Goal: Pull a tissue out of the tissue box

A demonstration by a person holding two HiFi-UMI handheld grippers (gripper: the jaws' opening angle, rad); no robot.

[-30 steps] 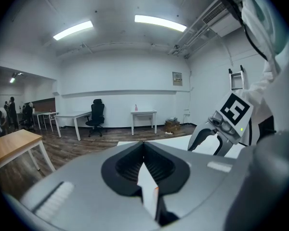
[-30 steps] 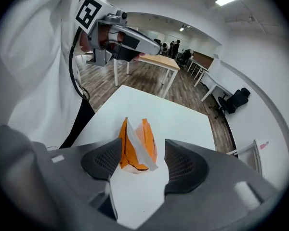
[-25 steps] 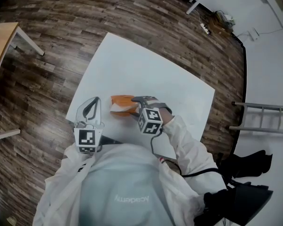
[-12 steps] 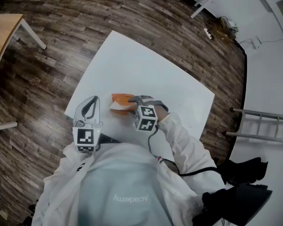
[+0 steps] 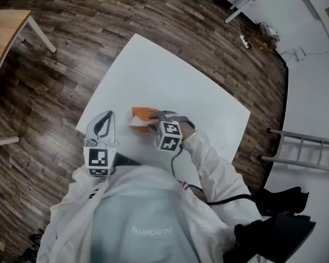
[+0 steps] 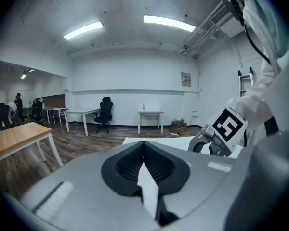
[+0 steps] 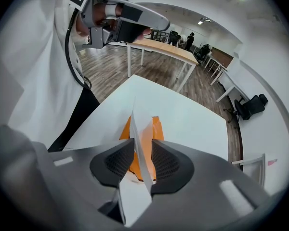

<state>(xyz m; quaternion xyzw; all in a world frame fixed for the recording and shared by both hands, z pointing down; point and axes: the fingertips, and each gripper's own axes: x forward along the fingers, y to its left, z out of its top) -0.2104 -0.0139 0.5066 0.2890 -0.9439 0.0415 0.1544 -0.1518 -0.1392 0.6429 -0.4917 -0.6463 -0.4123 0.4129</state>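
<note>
Legible text: one word, "Academy", printed across the back of the white jacket (image 5: 137,215) and upside down from the head view. The cubes on the left hand-held gripper (image 5: 105,116) and right hand-held gripper (image 5: 153,119) bear black-and-white square codes without letters. The wall plaque (image 6: 185,79) is too small to read.

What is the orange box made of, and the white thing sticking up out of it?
The tissue box looks like thin cardboard, printed orange, fairly matte: flat faces and crisp folded edges, though a soft plastic pack cannot be ruled out. The tissue looks like thin, soft paper, matte white: it stands as a sheet with creases and no shine.
</note>
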